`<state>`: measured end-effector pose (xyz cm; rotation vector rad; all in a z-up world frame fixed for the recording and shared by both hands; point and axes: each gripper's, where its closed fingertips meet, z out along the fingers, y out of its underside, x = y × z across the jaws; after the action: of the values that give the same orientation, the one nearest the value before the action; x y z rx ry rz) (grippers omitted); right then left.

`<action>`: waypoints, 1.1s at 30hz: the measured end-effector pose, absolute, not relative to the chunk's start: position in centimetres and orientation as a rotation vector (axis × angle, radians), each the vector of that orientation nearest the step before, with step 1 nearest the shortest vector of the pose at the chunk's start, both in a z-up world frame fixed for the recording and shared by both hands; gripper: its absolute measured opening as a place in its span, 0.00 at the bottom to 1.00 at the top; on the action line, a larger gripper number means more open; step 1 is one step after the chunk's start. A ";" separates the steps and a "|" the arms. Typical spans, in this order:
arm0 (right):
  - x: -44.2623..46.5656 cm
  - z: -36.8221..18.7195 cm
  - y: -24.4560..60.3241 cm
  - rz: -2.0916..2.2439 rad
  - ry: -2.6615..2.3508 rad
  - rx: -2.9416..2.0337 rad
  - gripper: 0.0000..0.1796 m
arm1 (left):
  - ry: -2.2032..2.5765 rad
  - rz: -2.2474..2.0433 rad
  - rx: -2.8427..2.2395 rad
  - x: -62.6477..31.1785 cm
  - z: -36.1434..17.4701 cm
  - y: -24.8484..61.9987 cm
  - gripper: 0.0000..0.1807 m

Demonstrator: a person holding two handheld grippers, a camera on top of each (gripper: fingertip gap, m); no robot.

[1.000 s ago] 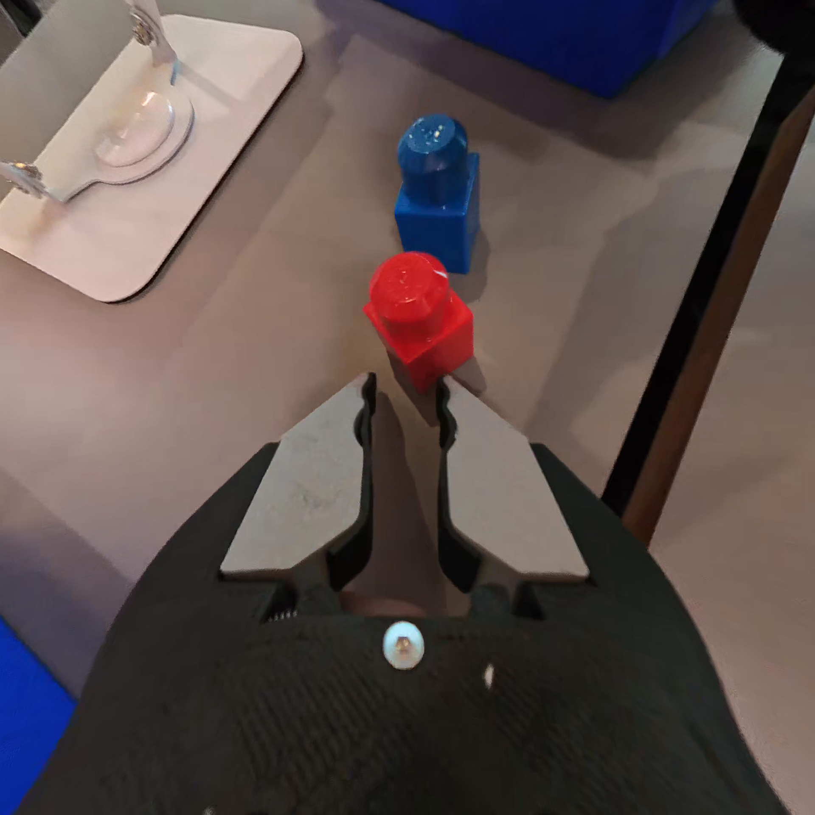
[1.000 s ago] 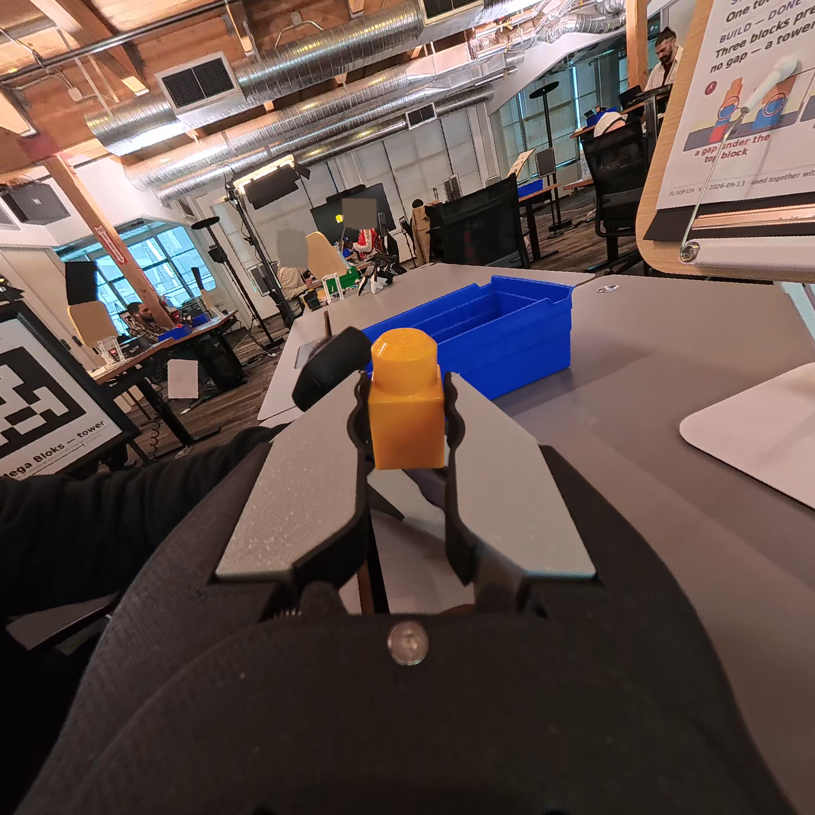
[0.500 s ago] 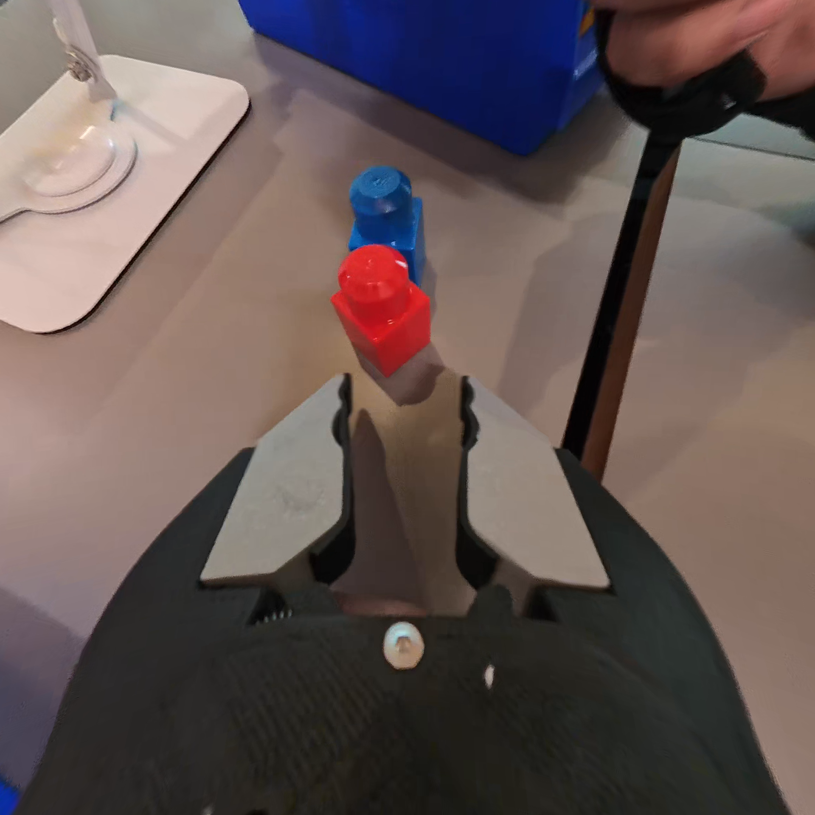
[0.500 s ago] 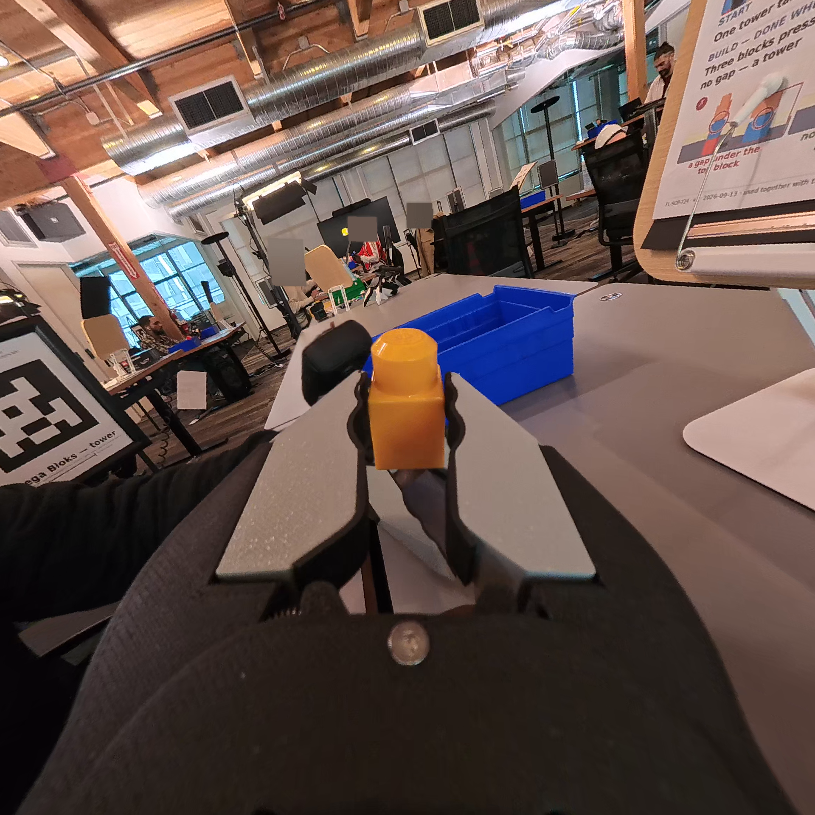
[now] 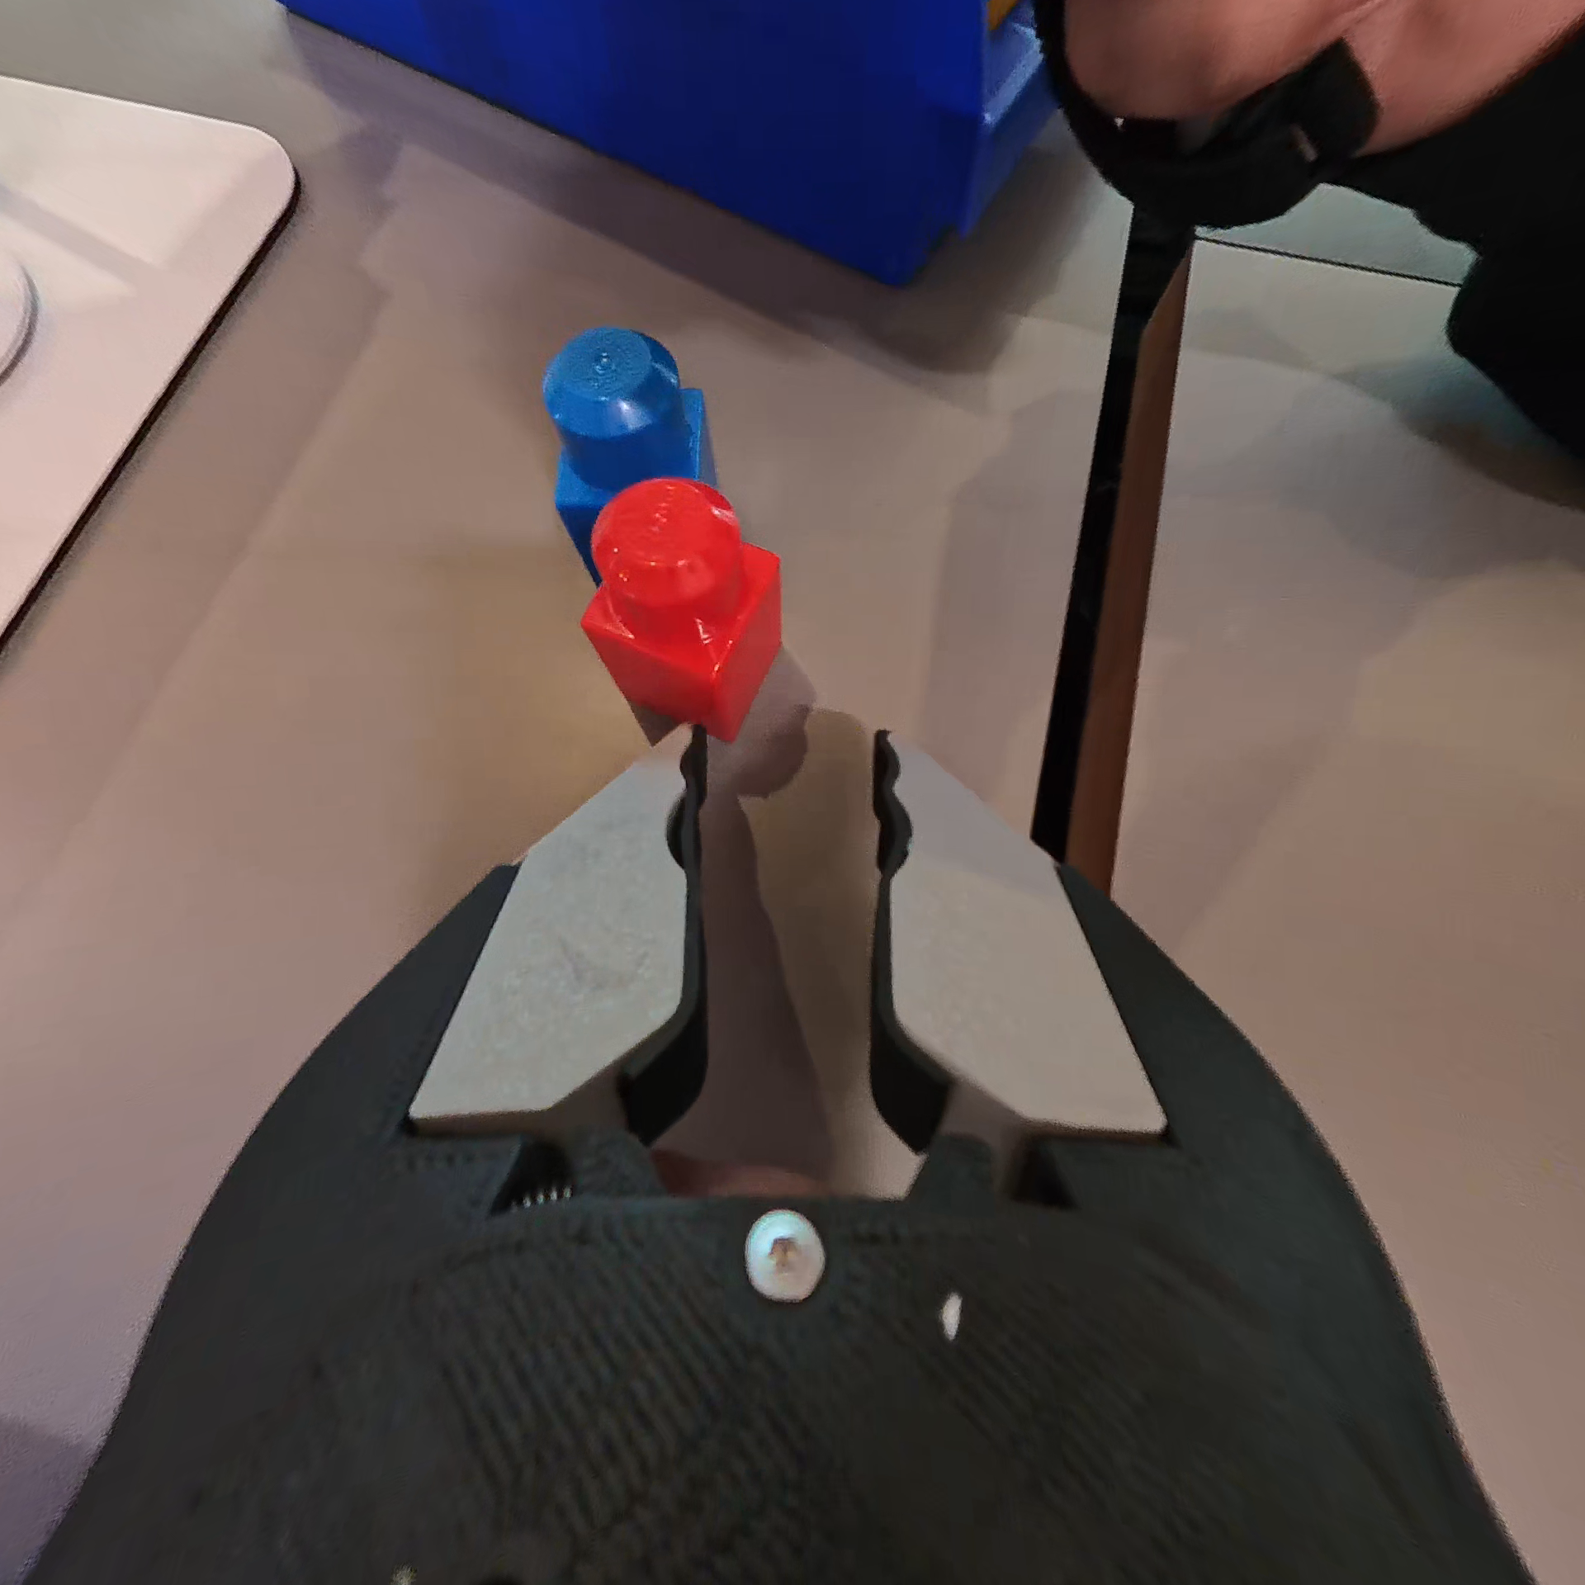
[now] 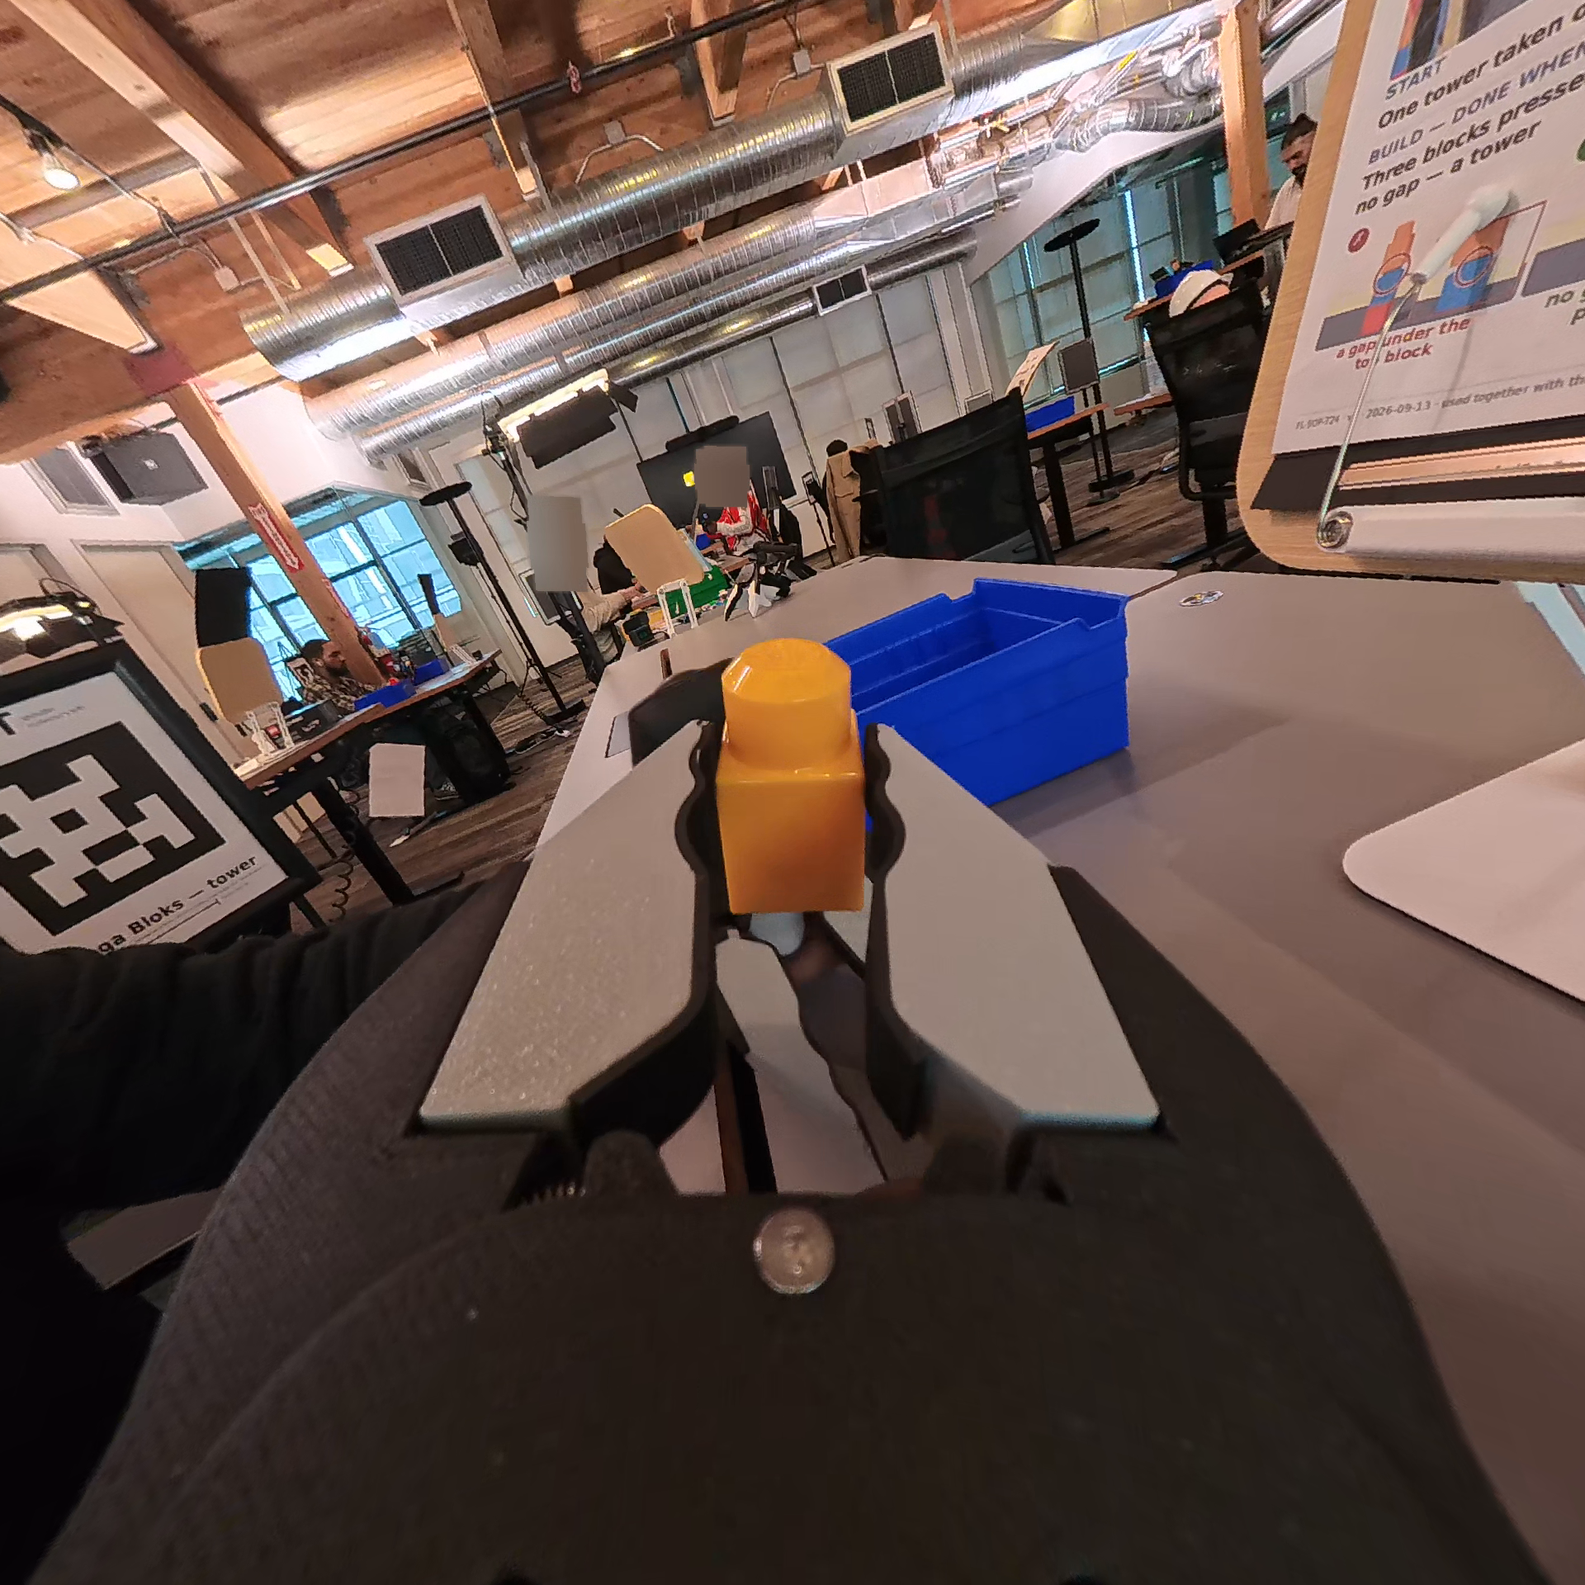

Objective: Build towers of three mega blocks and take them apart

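Note:
In the left wrist view a red block (image 5: pixel 686 609) stands on the grey table, with a blue block (image 5: pixel 630 437) just behind it. My left gripper (image 5: pixel 785 746) is open and empty, its fingertips right in front of the red block, slightly to its right. In the right wrist view my right gripper (image 6: pixel 789 772) is shut on an orange block (image 6: pixel 789 789) and holds it upright above the table.
A blue bin (image 5: pixel 772 111) stands behind the blocks; it also shows in the right wrist view (image 6: pixel 995 686). A white base plate (image 5: pixel 111 283) lies at the left. A table seam (image 5: pixel 1106 532) runs at the right. A gloved hand (image 5: pixel 1286 77) is at top right. An instruction board (image 6: pixel 1441 257) stands at the right. The gap from one gripper's tips to the other's is roughly 15 cm. The white base plate (image 5: pixel 111 283) sits 25 cm or so from the ends of my left fingers.
My left gripper has opened wider and moved closer to the red block, shifting right. The right gripper keeps holding the orange block, nearly still.

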<state>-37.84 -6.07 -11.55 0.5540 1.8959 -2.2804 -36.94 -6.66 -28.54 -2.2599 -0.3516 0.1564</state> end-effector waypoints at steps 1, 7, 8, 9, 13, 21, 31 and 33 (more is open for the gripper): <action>-37.8 -11.5 -6.1 -2.280 1.895 0.551 0.17 | -0.344 0.162 -2.253 -36.9 -28.3 -6.7 0.20; -37.6 -11.5 -6.3 -2.276 1.895 0.538 0.18 | -0.410 0.293 -2.205 -40.2 -27.7 -6.9 0.31; -37.6 -11.5 -6.3 -2.277 1.893 0.537 0.17 | -0.392 0.270 -2.207 -40.1 -27.8 -6.6 0.33; -37.6 -11.4 -6.2 -2.277 1.891 0.536 0.17 | -0.360 0.249 -2.209 -39.9 -28.0 -6.2 0.34; -37.5 -11.3 -6.2 -2.281 1.883 0.530 0.17 | -0.235 0.210 -2.262 -39.1 -28.9 -5.0 0.38; -37.5 -11.4 -6.2 -2.272 1.875 0.526 0.17 | -0.222 0.163 -2.274 -40.1 -29.1 -3.8 0.22; -37.4 -11.6 -6.4 -2.256 1.875 0.518 0.17 | -0.285 0.189 -2.297 -40.0 -29.6 -4.9 0.20; -37.3 -11.6 -6.4 -2.255 1.876 0.517 0.17 | -0.294 0.182 -2.296 -40.1 -29.6 -4.9 0.20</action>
<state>-37.34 -6.38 -11.65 0.5168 1.8760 -2.2546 -40.06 -4.95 -29.60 -2.2961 -0.2942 0.1822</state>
